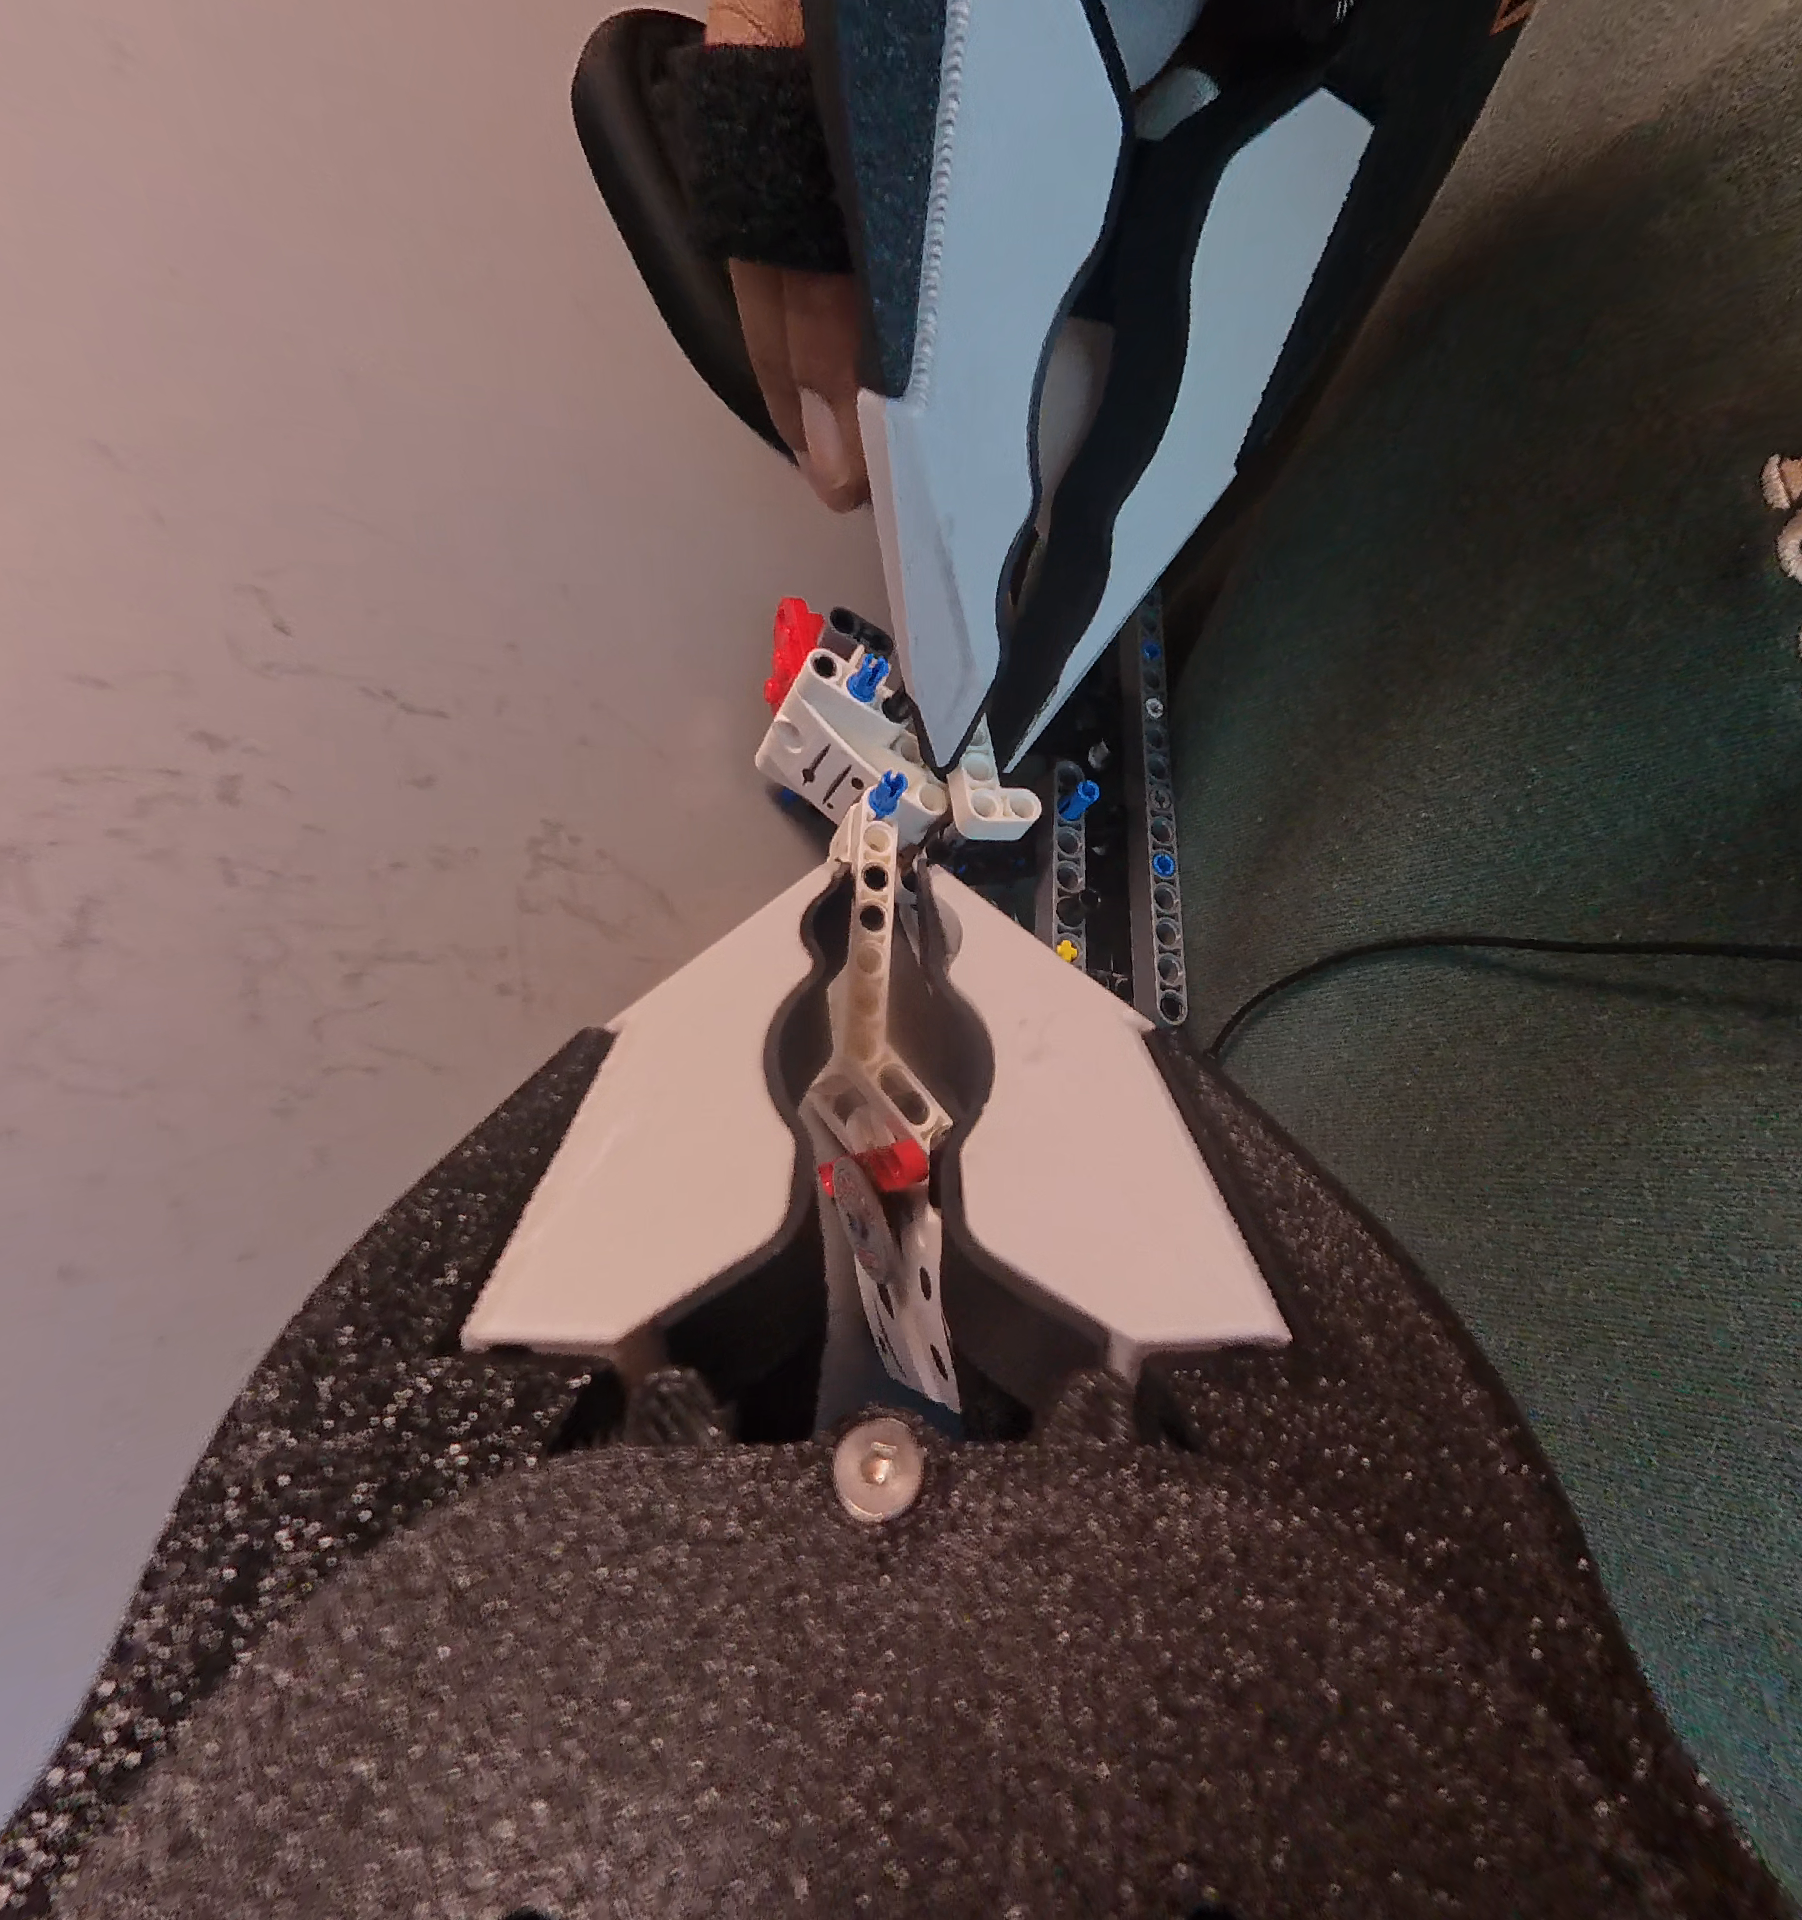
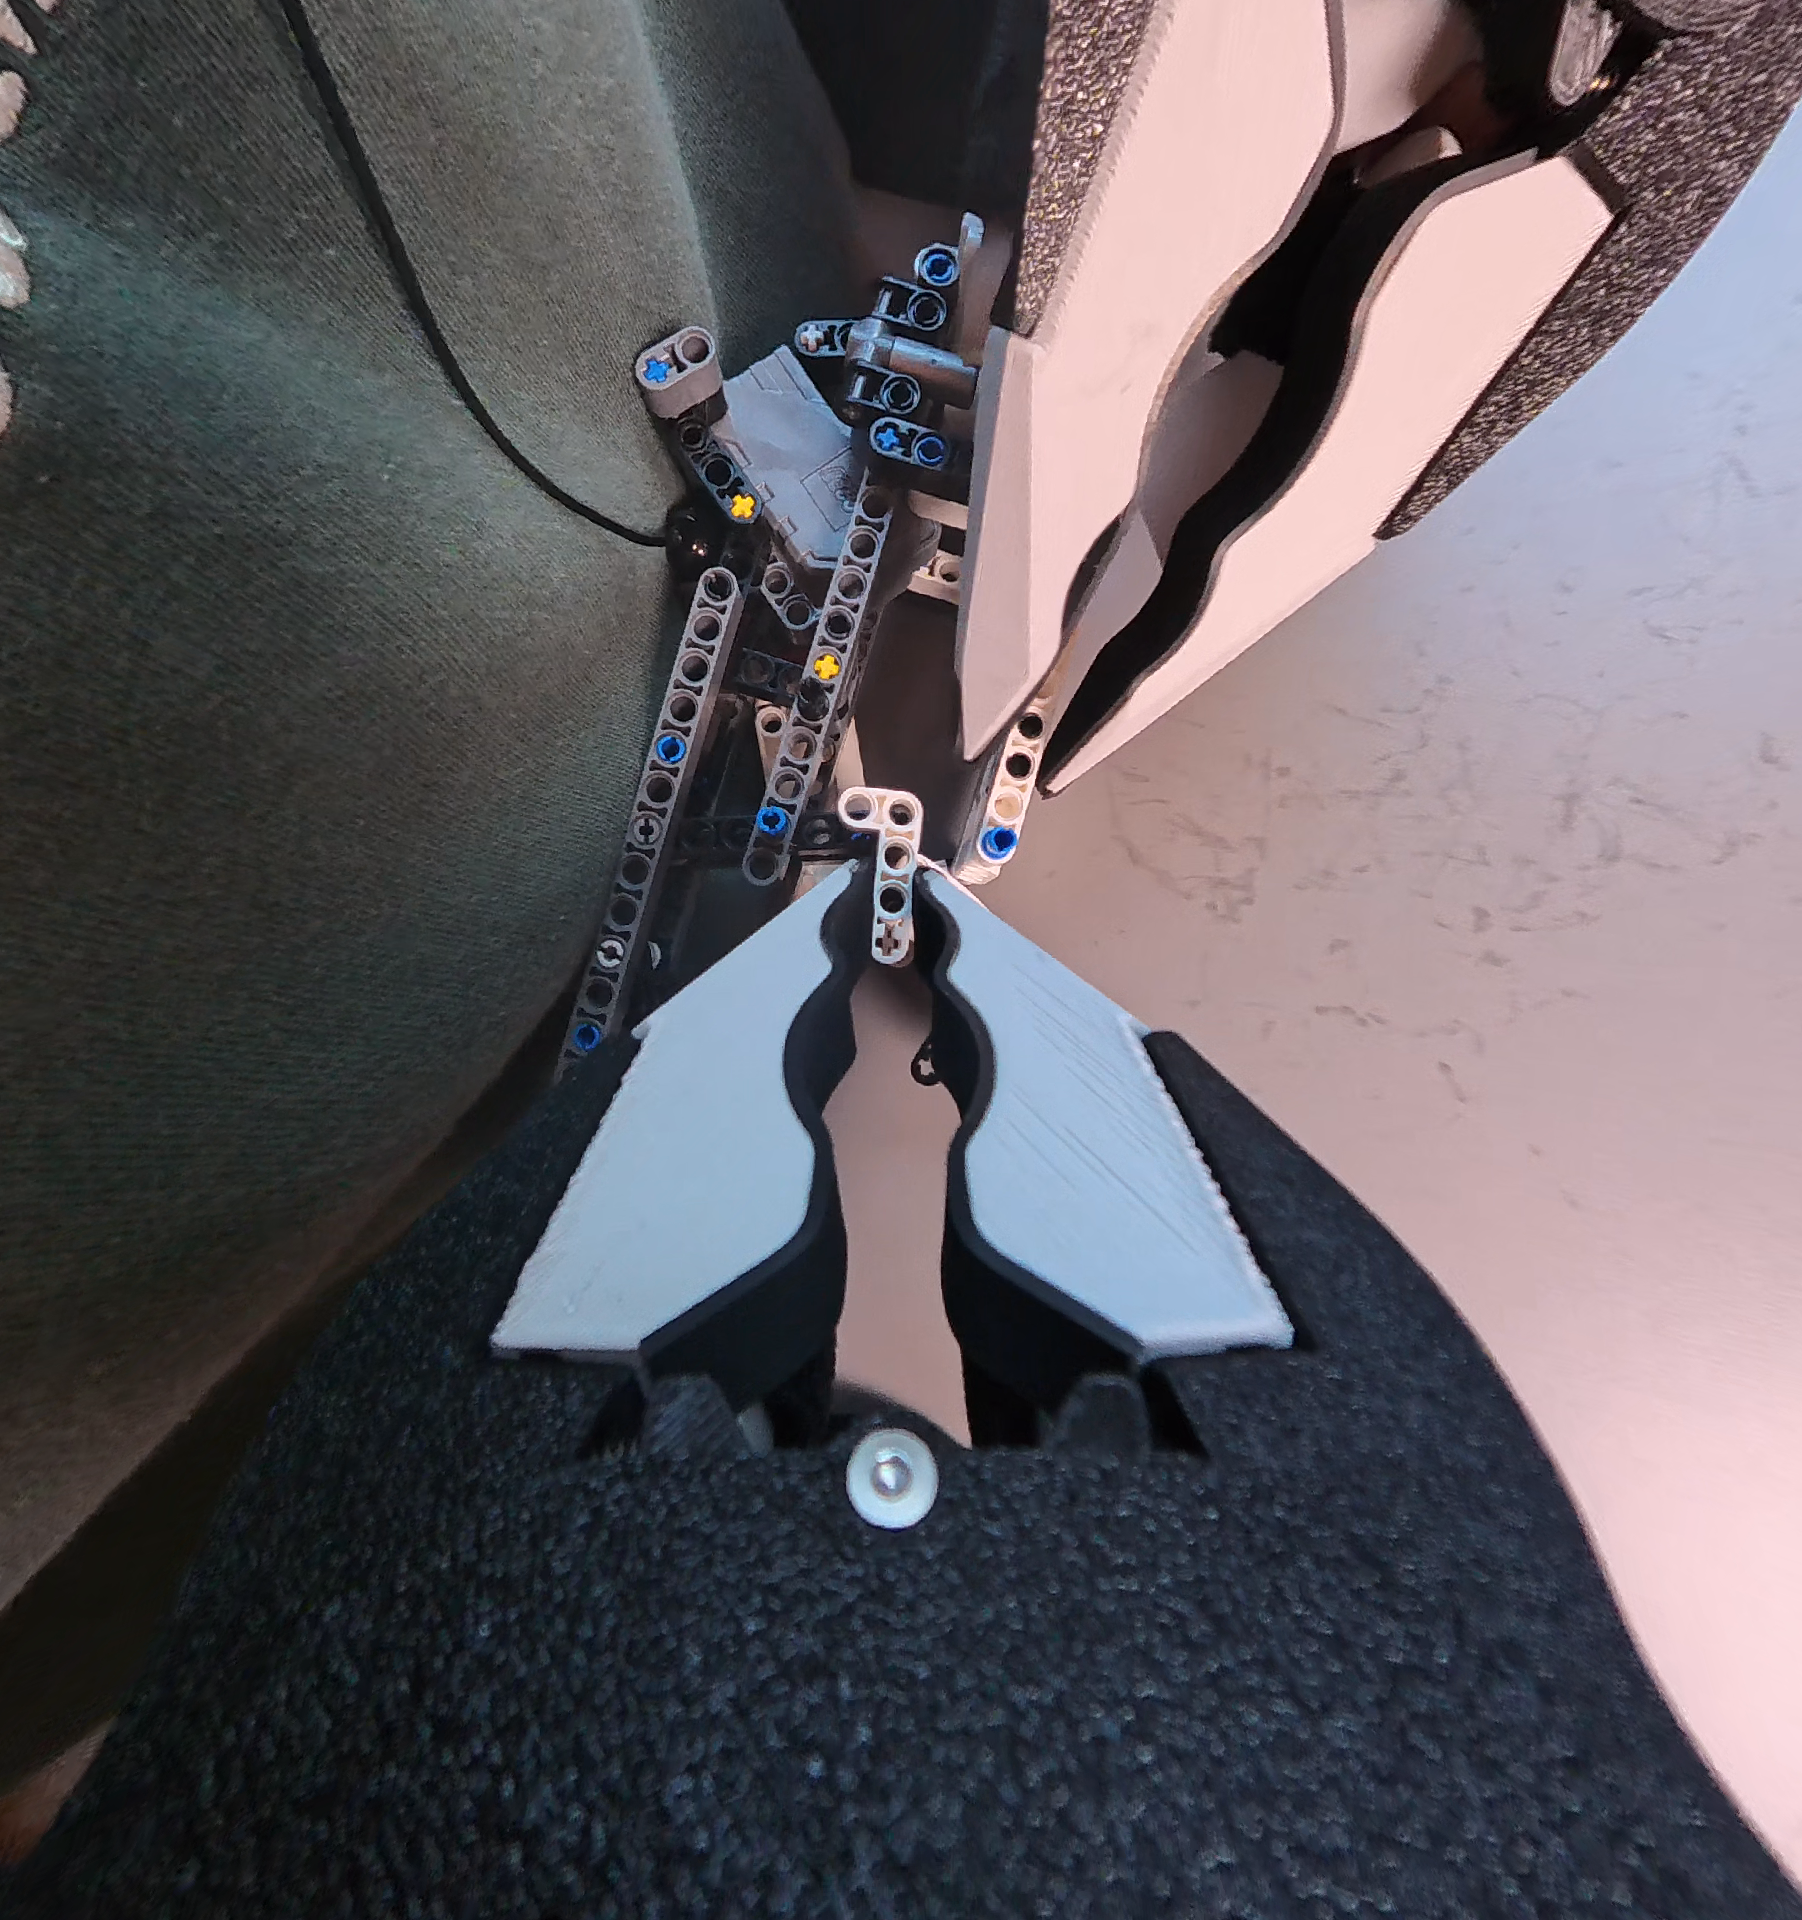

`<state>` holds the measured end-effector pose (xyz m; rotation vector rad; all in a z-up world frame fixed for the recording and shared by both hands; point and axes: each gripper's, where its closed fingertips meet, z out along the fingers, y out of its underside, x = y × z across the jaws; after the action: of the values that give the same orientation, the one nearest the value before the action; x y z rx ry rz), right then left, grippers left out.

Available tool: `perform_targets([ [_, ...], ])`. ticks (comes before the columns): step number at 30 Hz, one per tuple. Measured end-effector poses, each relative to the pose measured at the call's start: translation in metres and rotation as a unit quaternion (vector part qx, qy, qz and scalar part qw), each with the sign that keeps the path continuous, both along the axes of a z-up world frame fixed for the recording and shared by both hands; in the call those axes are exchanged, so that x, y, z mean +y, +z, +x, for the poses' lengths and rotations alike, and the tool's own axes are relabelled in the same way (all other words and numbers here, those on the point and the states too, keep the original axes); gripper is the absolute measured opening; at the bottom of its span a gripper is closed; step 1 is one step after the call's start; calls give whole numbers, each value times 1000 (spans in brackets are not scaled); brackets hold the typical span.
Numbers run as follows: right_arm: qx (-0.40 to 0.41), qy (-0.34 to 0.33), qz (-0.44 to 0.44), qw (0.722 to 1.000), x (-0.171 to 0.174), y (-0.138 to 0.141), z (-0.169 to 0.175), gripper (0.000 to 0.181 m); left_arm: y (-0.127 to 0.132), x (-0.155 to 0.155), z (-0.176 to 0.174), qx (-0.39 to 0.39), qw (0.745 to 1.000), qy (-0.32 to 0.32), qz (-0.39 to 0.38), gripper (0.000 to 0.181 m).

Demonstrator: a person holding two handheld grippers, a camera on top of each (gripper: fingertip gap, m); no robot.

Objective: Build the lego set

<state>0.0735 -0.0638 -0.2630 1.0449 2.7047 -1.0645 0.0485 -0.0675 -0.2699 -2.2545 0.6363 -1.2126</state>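
The lego set, a half-built frame of grey holed plastic beams (image 2: 668, 769) with blue pins, rests at the pale marbled table's (image 1: 253, 727) edge against a person's dark green sweatshirt (image 1: 1499, 1143). The left gripper (image 1: 892, 883) is clenched on a long white holed beam (image 1: 871, 966) carrying a red connector, apparently steadying it for joining. The right gripper (image 2: 892, 883) pinches a small white L-shaped beam (image 2: 889, 852) just beside the frame, seemingly lined up to mate with the white assembly (image 1: 845, 748).
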Motion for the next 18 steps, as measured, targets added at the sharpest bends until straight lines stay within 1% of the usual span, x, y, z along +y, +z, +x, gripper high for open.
perform_targets([
  [4, 21, 4, 30, 999, 0, -2, -1, 7, 1, -1, 0, -6, 1000, 3, 2, 12],
  [8, 30, 13, 42, 999, -1, -3, -1, 7, 1, -2, 2, -13, 1000, -1, 2, 14],
  [13, -5, 35, 49, 998, -1, -4, -2, 7, 1, -2, 2, -12, 1000, -5, 5, 14],
  [16, -27, 34, 41, 998, -3, -5, -2, 7, 2, -3, 3, -11, 1000, -6, 6, 14],
  [18, -40, 20, 35, 998, -3, -6, -2, 6, 2, -3, 2, -10, 1000, -4, 8, 14],
])
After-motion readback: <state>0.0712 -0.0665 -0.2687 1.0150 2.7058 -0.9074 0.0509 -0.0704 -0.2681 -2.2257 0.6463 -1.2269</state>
